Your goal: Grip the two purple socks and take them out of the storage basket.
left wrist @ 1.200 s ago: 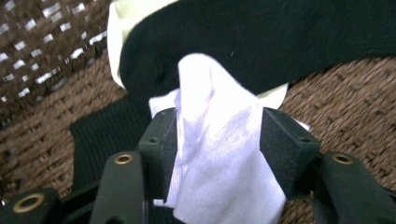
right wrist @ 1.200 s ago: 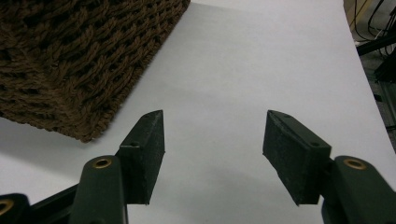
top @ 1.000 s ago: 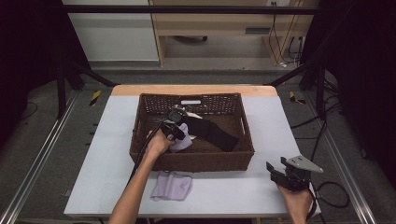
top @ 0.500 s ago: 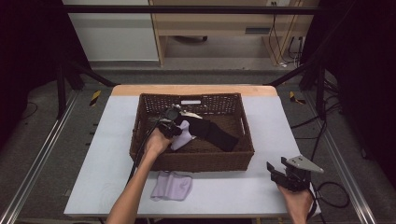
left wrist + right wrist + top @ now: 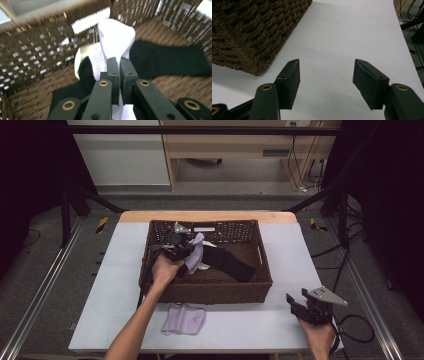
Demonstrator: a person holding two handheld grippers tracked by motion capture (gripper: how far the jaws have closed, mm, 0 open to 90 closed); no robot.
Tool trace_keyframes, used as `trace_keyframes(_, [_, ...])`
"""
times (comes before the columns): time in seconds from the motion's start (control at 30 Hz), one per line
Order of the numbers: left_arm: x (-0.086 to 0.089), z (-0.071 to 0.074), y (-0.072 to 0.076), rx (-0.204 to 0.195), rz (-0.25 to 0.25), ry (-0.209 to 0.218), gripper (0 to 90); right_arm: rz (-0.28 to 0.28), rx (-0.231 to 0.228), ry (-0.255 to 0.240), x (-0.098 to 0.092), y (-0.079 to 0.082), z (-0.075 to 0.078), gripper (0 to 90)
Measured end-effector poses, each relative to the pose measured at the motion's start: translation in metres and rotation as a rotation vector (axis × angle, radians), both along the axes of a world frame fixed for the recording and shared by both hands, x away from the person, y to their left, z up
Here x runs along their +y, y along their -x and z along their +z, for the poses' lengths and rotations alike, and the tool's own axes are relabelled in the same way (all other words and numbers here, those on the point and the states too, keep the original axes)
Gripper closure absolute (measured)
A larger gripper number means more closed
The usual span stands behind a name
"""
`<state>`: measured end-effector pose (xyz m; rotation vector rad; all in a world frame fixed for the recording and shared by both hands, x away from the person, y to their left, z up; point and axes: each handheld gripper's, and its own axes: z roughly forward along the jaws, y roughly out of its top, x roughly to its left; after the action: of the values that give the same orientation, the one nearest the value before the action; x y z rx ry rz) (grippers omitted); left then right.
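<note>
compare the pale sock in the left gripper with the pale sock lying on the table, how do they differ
The held sock is pinched between the left gripper's shut jaws; the table sock lies free of either gripper. The held sock hangs lifted and draped inside the wicker basket, over a black sock; the table sock lies flat on the white tabletop in front of the basket. Both look alike: pale, lilac-white, soft knit.

White table (image 5: 115, 285) — wicker basket (image 5: 215, 292), lilac cloth (image 5: 184, 319)
</note>
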<state>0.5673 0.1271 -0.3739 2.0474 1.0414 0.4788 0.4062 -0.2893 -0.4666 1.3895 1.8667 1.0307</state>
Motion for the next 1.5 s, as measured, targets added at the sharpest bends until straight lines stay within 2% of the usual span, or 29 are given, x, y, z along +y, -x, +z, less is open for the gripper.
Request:
trace_keyframes(0.23, [0.011, 0.024, 0.015, -0.082, -0.007, 0.095, 86.4, 0.0, -0.001, 0.002, 0.0, 0.0, 0.0, 38.7])
trace_keyframes(0.53, [0.024, 0.048, 0.041, -0.178, -0.029, 0.16, 86.4, -0.008, 0.001, 0.001, -0.002, 0.001, 0.0, 38.8])
trace_keyframes(0.7, [0.034, 0.061, 0.06, -0.218, -0.054, 0.216, 86.4, -0.01, -0.001, -0.001, -0.004, 0.002, 0.0, 38.8])
trace_keyframes(0.97, [0.04, 0.078, 0.094, -0.286, -0.111, 0.262, 86.4, -0.012, 0.0, -0.002, -0.003, 0.002, 0.0, 38.8])
trace_keyframes(1.07, [0.041, 0.083, 0.107, -0.305, -0.132, 0.263, 86.3, -0.012, -0.003, -0.001, -0.004, 0.002, 0.0, 38.8])
trace_keyframes(1.5, [0.046, 0.091, 0.157, -0.35, -0.238, 0.275, 86.3, -0.015, 0.0, -0.004, -0.004, 0.003, 0.0, 38.8])
